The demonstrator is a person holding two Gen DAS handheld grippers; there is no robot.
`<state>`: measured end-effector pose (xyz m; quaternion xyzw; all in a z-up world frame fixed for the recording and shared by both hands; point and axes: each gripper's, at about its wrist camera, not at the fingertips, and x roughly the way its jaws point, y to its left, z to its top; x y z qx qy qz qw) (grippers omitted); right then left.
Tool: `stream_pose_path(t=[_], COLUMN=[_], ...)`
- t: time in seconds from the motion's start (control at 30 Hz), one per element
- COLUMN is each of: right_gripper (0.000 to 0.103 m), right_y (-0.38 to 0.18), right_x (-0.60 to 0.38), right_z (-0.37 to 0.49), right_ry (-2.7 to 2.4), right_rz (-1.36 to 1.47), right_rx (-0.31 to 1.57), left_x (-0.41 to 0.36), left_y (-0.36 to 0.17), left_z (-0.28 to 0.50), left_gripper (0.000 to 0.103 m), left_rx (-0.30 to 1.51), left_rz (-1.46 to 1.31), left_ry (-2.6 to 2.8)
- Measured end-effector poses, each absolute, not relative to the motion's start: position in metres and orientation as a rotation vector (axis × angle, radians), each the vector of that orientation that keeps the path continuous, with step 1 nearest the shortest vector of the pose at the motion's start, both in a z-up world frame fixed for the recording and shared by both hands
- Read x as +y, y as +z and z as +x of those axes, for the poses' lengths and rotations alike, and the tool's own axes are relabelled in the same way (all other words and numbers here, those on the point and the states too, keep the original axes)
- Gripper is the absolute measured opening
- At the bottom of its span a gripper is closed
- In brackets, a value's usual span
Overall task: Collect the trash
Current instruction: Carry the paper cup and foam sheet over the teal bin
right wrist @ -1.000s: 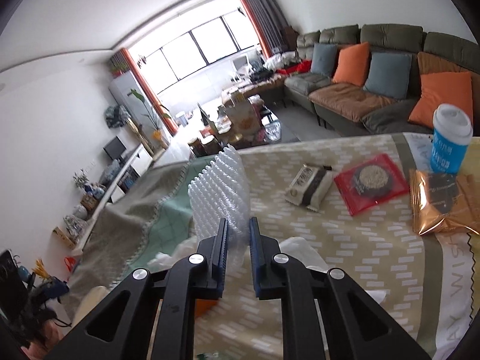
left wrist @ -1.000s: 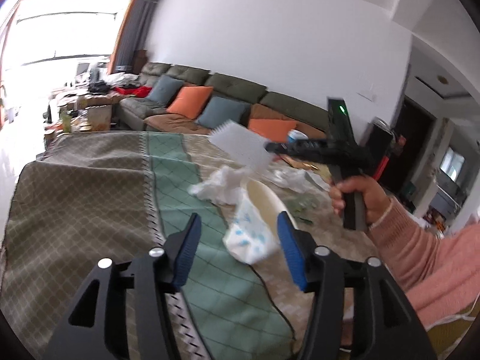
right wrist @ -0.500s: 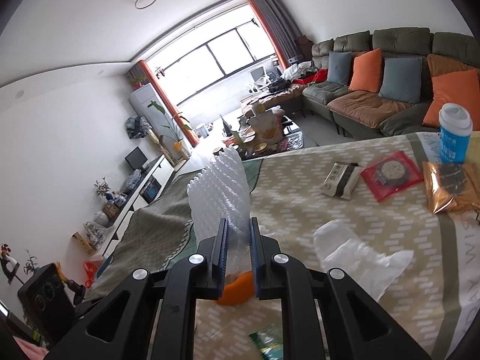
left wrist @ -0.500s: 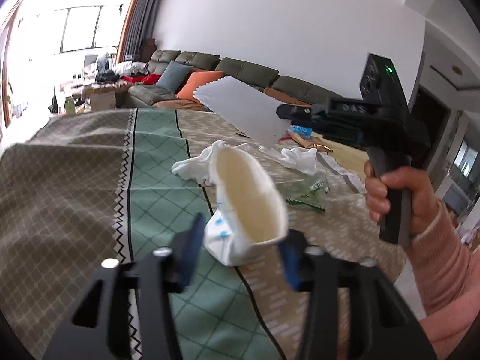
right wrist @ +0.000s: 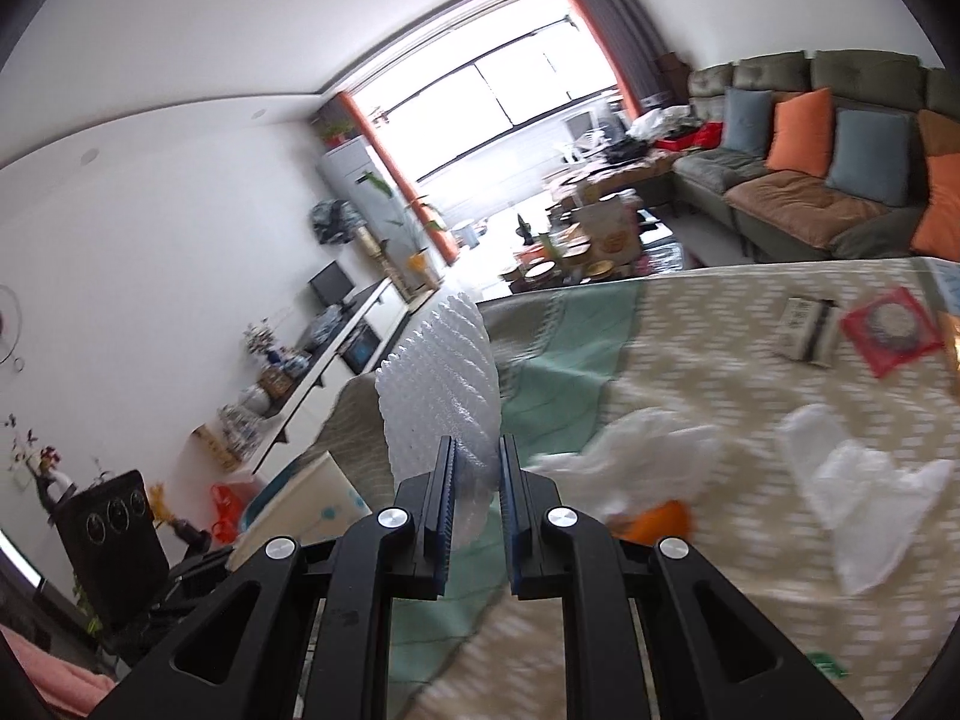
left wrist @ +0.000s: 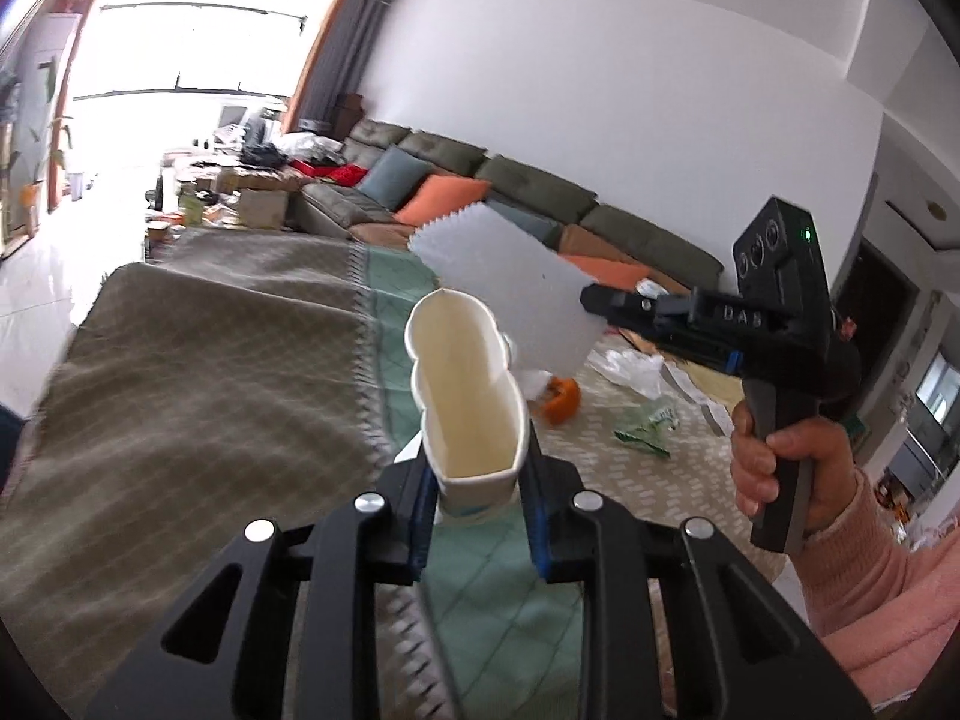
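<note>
My left gripper (left wrist: 477, 489) is shut on a squashed white paper cup (left wrist: 465, 384) and holds it above the green and tan tablecloth (left wrist: 198, 372). My right gripper (right wrist: 474, 480) is shut on a white bubble-wrap sheet (right wrist: 441, 369); in the left wrist view the sheet (left wrist: 510, 294) hangs just right of the cup's mouth, held by the right gripper (left wrist: 591, 300). The cup (right wrist: 306, 501) also shows at lower left in the right wrist view.
On the table lie crumpled white tissues (right wrist: 864, 480), an orange peel piece (left wrist: 561, 399), a green wrapper (left wrist: 645, 426), a red packet (right wrist: 888, 330) and a striped packet (right wrist: 807, 330). A sofa with orange and blue cushions (right wrist: 804, 132) stands beyond.
My left gripper has closed on the paper cup and lifted it off the table. My right gripper has carried the bubble-wrap sheet closer to the cup.
</note>
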<state>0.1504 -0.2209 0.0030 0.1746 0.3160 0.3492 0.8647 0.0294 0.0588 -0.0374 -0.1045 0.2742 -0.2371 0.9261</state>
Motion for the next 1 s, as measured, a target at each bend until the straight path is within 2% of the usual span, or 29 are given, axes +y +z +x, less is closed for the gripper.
stream_pose_path(t=[0.63, 1.0], right_gripper=[0.014, 0.014], right_y=[0.003, 0.002], right_x=[-0.053, 0.032], right_z=[0.157, 0.159], right_ry=[1.031, 1.13], right_rz=[0.22, 0.093], right_rx=[0.755, 0.804], left_x=[0.218, 0.278], left_y=[-0.02, -0.028], left_z=[-0.029, -0.044], left_gripper=[0.026, 0.026], left_rx=[0.483, 0.522], left_rz=[-0.342, -0.349], left_ry=[-0.067, 0.111])
